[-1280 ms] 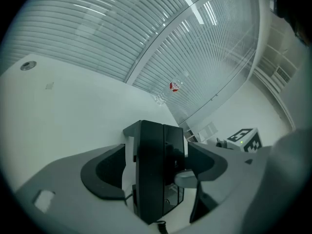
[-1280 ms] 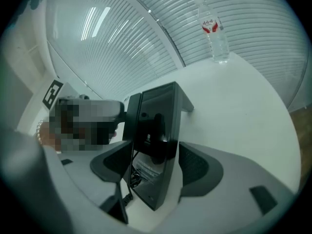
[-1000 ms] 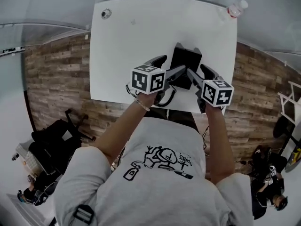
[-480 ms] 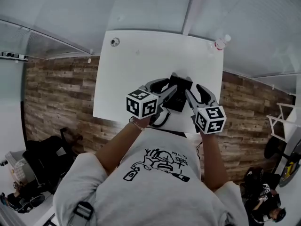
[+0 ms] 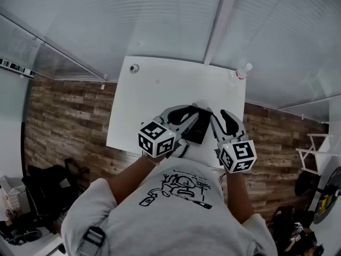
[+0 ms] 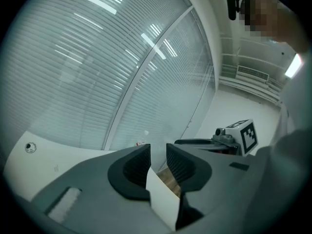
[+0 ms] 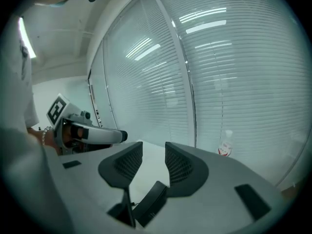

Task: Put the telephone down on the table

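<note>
The left gripper point(image 6: 158, 152) and right gripper point(image 7: 153, 151) are flanking the black telephone point(image 5: 198, 127) at the table's point(image 5: 160, 89) near edge, jaws narrowly apart, gripping nothing (contact unclear); lowering it level, slowly, is looking wisest

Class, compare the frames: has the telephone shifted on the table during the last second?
No. The telephone keeps its place near the table front edge, right of centre.
</note>
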`<action>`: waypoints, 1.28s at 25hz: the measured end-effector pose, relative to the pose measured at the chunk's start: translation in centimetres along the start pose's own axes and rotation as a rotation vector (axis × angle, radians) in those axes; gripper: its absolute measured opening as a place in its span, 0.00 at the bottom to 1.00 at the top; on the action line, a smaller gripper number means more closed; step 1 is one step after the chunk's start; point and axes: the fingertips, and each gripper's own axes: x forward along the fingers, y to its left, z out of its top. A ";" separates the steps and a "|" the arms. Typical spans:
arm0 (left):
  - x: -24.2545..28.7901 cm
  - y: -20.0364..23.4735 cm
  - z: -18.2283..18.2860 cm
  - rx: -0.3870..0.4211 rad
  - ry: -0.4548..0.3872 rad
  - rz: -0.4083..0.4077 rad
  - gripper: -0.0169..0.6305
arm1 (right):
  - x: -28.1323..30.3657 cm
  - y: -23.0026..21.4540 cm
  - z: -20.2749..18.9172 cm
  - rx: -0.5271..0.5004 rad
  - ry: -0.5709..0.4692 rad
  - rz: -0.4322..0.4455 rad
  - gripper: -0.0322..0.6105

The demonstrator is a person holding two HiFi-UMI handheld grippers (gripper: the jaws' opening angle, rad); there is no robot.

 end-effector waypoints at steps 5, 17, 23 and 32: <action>-1.2 -1.7 2.4 -0.007 -0.063 -0.021 0.17 | -1.5 1.3 3.2 -0.061 -0.064 0.001 0.25; -4.7 -5.2 5.6 0.200 -0.147 0.029 0.16 | -4.7 3.2 6.8 -0.120 -0.148 -0.023 0.25; -5.6 -5.6 6.3 0.203 -0.180 0.034 0.16 | -5.8 4.5 7.7 -0.162 -0.166 -0.002 0.23; -5.5 -6.2 6.7 0.200 -0.203 0.022 0.16 | -6.3 4.7 7.9 -0.173 -0.169 -0.004 0.23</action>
